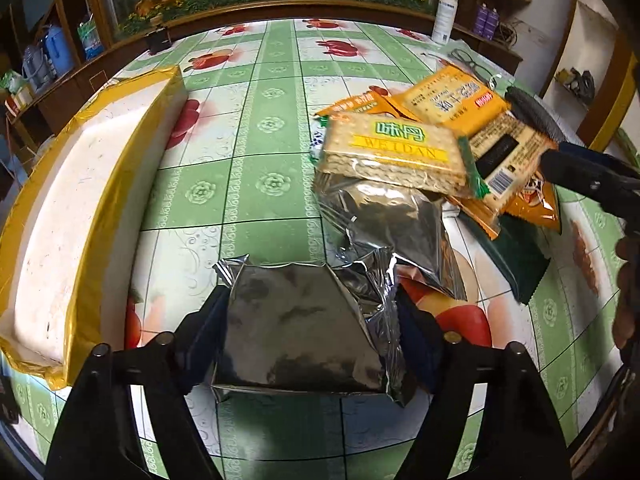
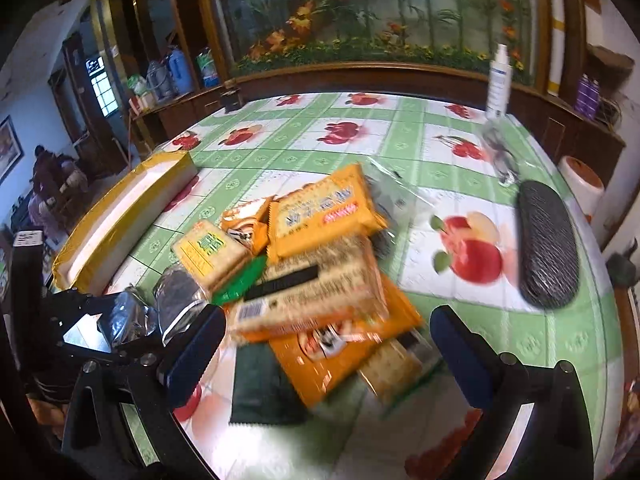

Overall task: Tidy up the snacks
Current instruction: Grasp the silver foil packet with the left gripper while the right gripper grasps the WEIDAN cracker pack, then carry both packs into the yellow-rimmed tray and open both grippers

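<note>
since that foil pack (image 1: 298,328) looked light, crinkly and slippery, the left gripper (image 1: 308,344) was clamped across its middle, while the right gripper (image 2: 328,344) hung open over the pile (image 2: 320,276).

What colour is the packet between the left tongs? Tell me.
Shiny silver foil packet; clearest in the left wrist view.

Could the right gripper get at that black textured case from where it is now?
Probably yes. The right gripper stands open over the snack pile, and the black case lies alone on the tablecloth to its right, nothing lying between.
</note>
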A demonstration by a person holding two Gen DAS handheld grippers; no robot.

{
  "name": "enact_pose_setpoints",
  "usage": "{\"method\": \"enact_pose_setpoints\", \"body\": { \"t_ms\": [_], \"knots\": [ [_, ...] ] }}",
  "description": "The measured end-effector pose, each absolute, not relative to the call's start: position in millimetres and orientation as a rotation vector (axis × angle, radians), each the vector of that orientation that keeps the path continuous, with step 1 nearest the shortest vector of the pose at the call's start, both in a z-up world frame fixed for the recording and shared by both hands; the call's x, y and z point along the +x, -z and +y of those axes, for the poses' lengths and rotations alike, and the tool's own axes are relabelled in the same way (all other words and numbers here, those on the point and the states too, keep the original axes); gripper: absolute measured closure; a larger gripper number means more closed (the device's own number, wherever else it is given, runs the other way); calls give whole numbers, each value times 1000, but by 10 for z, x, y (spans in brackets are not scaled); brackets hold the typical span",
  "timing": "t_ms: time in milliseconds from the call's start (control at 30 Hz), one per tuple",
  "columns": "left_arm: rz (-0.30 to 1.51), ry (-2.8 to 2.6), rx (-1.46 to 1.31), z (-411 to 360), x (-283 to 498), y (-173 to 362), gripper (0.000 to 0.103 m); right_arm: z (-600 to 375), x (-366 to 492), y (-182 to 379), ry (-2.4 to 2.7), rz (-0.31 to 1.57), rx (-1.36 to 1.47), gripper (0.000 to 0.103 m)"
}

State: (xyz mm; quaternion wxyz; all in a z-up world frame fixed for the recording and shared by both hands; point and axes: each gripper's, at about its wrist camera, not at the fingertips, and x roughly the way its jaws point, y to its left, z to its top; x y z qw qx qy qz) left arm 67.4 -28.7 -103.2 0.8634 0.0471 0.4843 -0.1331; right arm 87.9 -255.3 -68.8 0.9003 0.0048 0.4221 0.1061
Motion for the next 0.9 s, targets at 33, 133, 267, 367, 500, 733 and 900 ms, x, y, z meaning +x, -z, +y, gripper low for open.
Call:
{"method": "enact_pose_setpoints", "body": {
  "t_ms": [33,133,267,367,500,733,900],
  "knots": [
    [1010,283,79,-247,678,1017,32,-2497,913,666,-228,863,-1,0],
    [1003,277,63,-170,708,1003,37,-2278,951,572,-331,810,-27,0],
    [996,284,45,-101,743,969,39,-1874,1119,599,-508,801,-136,1],
    [983,284,35,-46,726,931,39,-1627,1266,713,-595,836,-202,4],
    [968,290,14,40,696,853,39,-1486,1440,946,-626,924,-218,17],
    [918,305,2,99,608,698,39,-1586,1445,1082,-628,978,-91,56],
    [871,308,-16,183,508,542,39,-1665,1280,859,-610,901,-10,56]
  ]
}}
